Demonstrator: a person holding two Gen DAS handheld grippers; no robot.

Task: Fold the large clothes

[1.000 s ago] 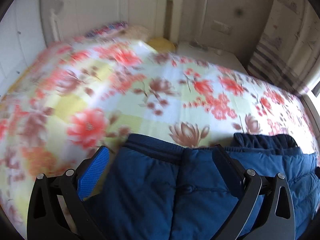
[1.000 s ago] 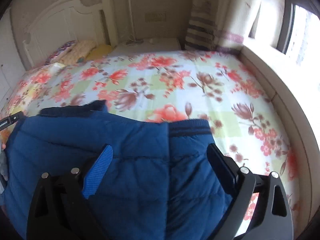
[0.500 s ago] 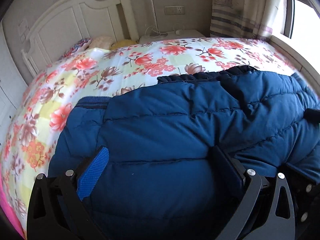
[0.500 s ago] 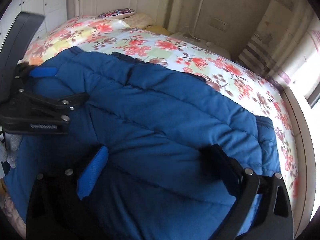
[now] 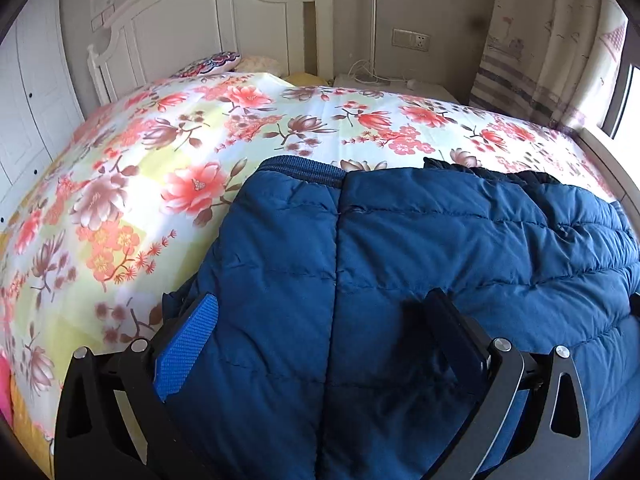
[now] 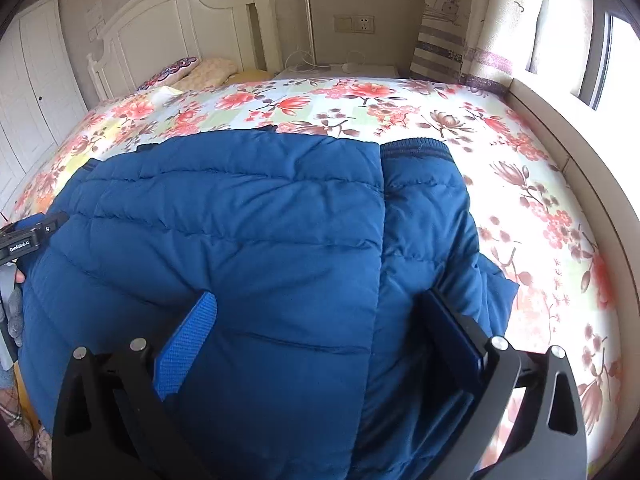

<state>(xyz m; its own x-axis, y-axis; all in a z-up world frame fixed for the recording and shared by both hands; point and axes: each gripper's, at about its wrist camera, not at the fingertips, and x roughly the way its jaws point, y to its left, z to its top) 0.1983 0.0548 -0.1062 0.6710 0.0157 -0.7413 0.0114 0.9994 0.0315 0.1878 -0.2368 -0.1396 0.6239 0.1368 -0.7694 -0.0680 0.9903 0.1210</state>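
Left wrist view: the blue jacket point(image 5: 400, 280), swung about half a second ago, is now laid on the bed point(image 5: 120, 200), sleeves folded inward; both left tongs point(image 5: 320, 320) and right tongs point(image 6: 316, 316) are held wide open, gripping nothing.

bed: floral sheet point(image 5: 168, 184) | white headboard point(image 6: 176, 28) | wall socket point(image 6: 354, 24) | curtain point(image 6: 460, 20) | window point(image 6: 616, 64) (bright daylight)

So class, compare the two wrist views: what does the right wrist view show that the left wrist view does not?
Only the right wrist view shows the left gripper from outside, at the jacket's left edge, and the window ledge. Only the left wrist view shows a pink item at the bed's near left edge. Both share the blue puffer jacket on the floral bedspread, the white headboard and the wall socket.
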